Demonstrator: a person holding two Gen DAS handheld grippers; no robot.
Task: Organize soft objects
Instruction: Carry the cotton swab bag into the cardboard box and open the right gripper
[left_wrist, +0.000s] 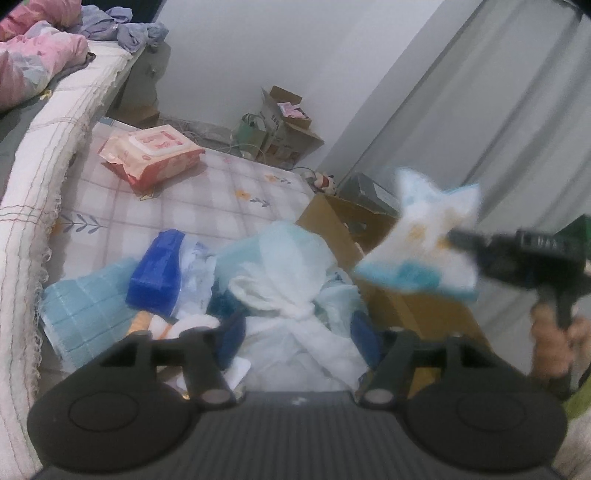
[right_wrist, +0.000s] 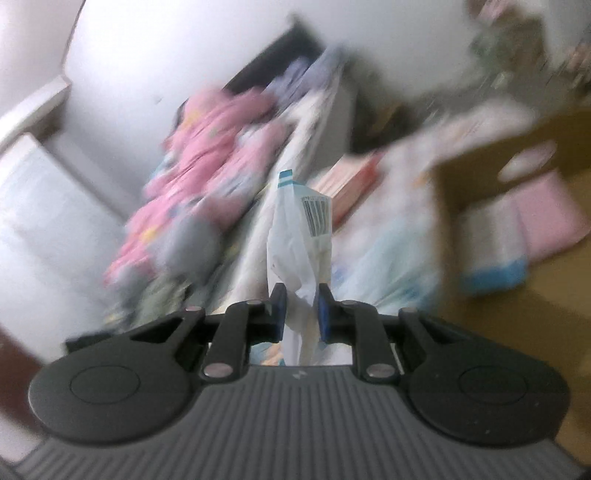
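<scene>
My right gripper (right_wrist: 299, 314) pinches a white packet (right_wrist: 299, 236) tight, left gripper (left_wrist: 299, 332) open and empty; next, carry it to the cardboard box (left_wrist: 332, 225).

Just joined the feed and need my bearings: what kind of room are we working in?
Most likely a bedroom. A mattress carries a rumpled pink quilt, a floral padded mat covers the floor beside it, and cardboard boxes sit against the wall by a grey curtain.

Wipes pack (left_wrist: 149, 157) behind pile (left_wrist: 280, 266); box (left_wrist: 369, 236) right.
</scene>
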